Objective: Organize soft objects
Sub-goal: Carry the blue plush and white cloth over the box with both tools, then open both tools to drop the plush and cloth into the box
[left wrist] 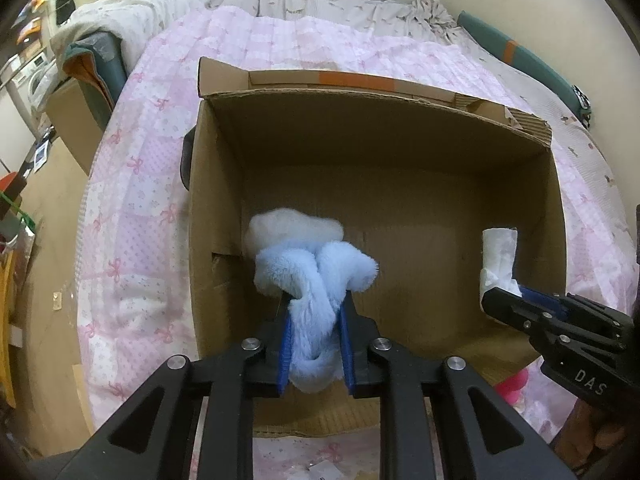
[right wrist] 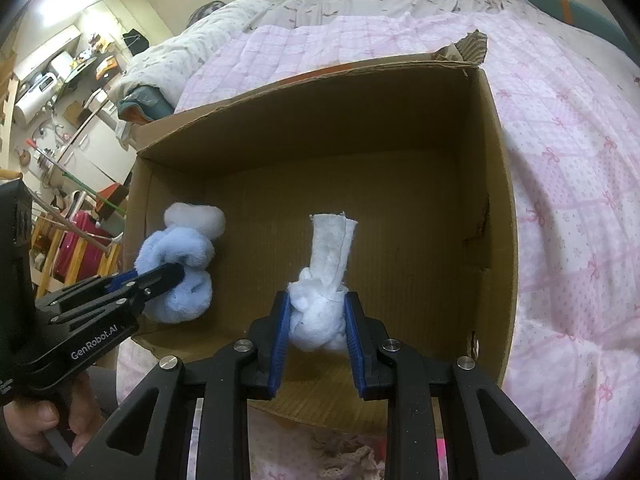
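Your left gripper (left wrist: 316,320) clamps the blue plush (left wrist: 312,280); your right gripper (right wrist: 318,316) clamps the white wad (right wrist: 320,304); both hang inside the cardboard box (right wrist: 496,184); neither released yet; letting go remains.

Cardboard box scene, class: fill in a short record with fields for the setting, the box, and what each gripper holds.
setting: cardboard box standing on a pink quilt
box contents: nothing seen lying loose on its floor
left gripper: shut on a blue fluffy toy, held inside the box
right gripper: shut on a white cloth bundle, held inside the box
flaps: open
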Demonstrator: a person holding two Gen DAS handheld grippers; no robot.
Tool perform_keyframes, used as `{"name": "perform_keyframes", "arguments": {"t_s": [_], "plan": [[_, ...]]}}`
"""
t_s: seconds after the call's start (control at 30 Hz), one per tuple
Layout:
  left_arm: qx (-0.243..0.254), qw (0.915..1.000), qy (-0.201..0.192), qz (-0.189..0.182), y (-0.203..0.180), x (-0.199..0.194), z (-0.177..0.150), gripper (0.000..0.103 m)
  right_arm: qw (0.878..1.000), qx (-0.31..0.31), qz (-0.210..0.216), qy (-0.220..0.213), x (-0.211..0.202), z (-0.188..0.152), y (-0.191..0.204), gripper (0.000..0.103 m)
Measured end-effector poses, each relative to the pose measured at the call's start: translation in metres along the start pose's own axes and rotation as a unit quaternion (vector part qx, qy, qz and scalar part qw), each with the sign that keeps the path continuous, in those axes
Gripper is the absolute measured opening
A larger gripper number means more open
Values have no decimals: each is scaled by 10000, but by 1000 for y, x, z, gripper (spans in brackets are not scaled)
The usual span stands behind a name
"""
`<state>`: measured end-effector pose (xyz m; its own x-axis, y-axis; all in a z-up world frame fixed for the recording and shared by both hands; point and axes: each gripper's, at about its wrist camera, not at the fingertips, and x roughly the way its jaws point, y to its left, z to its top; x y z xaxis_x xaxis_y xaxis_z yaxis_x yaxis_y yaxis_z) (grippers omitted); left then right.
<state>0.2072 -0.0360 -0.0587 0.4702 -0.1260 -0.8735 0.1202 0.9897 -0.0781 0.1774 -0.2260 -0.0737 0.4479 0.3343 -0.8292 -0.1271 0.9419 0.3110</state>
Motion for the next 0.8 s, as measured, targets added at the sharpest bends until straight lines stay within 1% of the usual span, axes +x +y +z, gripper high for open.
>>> {"name": "perform_keyframes", "arguments": {"t_s": [0.17, 0.2, 0.23, 0.27, 0.3, 0.33, 0.4, 0.47, 0.6, 0.7, 0.77, 0.8], "plan": [[34, 9999, -74, -72, -3, -2, -3, 22, 10000, 10, 3, 28, 1, -1, 0, 28], [60, 9999, -85, -92, -5, -3, -3, 25, 10000, 7, 2, 32, 1, -1, 0, 28], [91, 9999, -81, -81, -5, -3, -2, 34, 10000, 3, -1, 31, 1, -1, -1, 28], [123, 9999, -86, -54, -7, -4, -2, 40, 10000, -1, -9, 28, 0, -2, -2, 28], [150, 9998, -108, -14, -8, -4, -2, 53, 10000, -7, -15, 29, 0, -2, -2, 28], [160, 9998, -147, 18, -8, -6, -2, 61, 10000, -10, -22, 30, 1, -2, -2, 28], [164, 9996, -221, 14, -9, -9, -2, 62, 10000, -27, -38, 27, 1, -2, -1, 28], [175, 9996, -227, 13, -10, -10, -1, 62, 10000, -68, -41, 11, 0, -2, 1, 28], [154, 9996, -211, 133, -8, -9, -1, 62, 10000, -47, -32, -3, 1, -3, 1, 28], [117, 9996, -220, 129, -7, -9, 0, 62, 10000, 11, 22, -38, 0, -2, 0, 29], [120, 9995, -246, 133, -7, -10, 0, 62, 9999, 61, 39, -89, -1, -2, -2, 36], [125, 9995, -263, 129, -7, -11, 1, 62, 9999, 96, 45, -130, -2, -1, -2, 59]]}}
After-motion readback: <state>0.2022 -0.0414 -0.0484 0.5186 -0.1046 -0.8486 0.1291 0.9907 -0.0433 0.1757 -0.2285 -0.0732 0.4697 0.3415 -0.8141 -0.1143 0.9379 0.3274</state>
